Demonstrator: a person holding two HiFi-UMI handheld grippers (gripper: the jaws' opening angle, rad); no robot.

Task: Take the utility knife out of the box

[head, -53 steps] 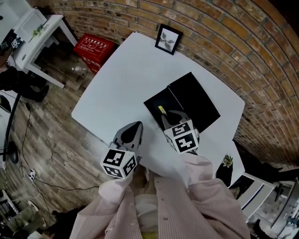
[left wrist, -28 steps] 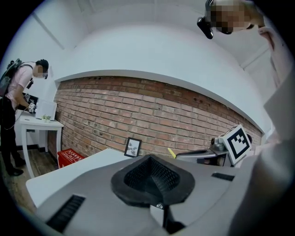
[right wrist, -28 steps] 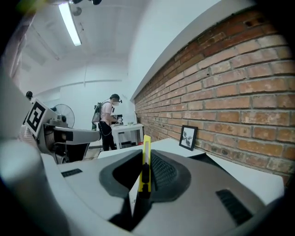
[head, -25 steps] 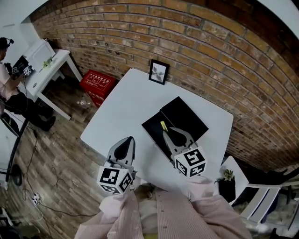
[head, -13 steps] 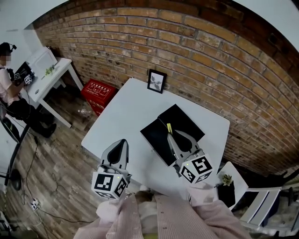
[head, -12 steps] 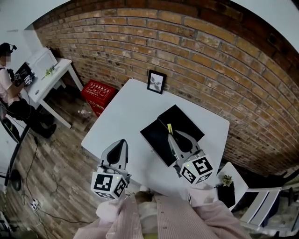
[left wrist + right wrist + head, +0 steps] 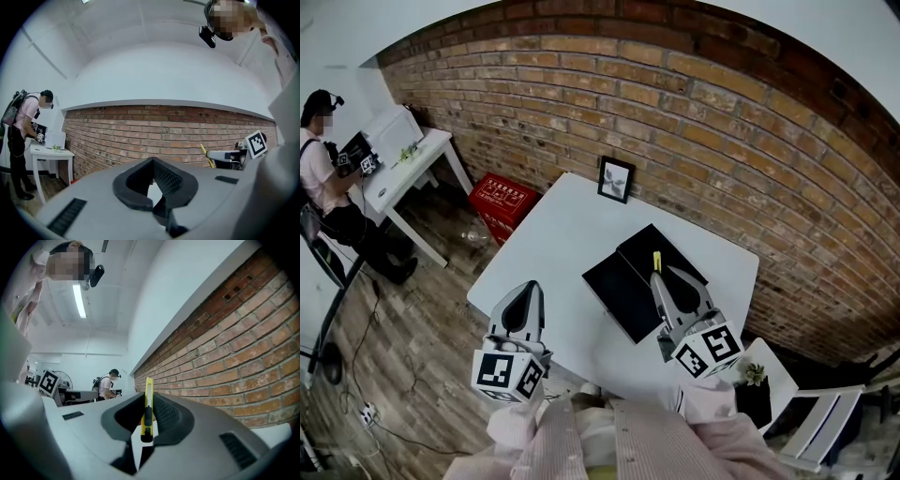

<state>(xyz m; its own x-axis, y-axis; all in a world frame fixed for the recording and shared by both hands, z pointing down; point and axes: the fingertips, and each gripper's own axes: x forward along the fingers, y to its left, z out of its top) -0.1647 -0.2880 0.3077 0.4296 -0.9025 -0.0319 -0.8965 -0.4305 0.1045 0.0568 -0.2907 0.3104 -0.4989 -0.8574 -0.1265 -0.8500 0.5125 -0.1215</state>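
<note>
1. Yellow plastic with a black slider: that is the knife (image 7: 148, 405), stood on edge and clamped between the jaws of the right gripper (image 7: 659, 278), its far end poking out past the jaw tips.
2. The knife is out of the box (image 7: 622, 289) and up in the air. From the right gripper view only the brick wall (image 7: 694, 122) and the room show behind it.
3. Looking down from the head view, the yellow tip lines up over the box's farther half.
4. The box lies open on the white table (image 7: 548, 239), two flat black halves side by side near the table's right end.
5. The left gripper (image 7: 531, 289) hangs off to the left, over the table's near edge. Its jaws are pressed together with nothing between them.
6. A small black picture frame (image 7: 615, 179) stands at the table's far edge against the brick wall.
7. A red crate (image 7: 503, 199) sits on the wooden floor to the left of the table.
8. Farther left, a person (image 7: 321, 173) stands at a small white desk (image 7: 412, 164).
</note>
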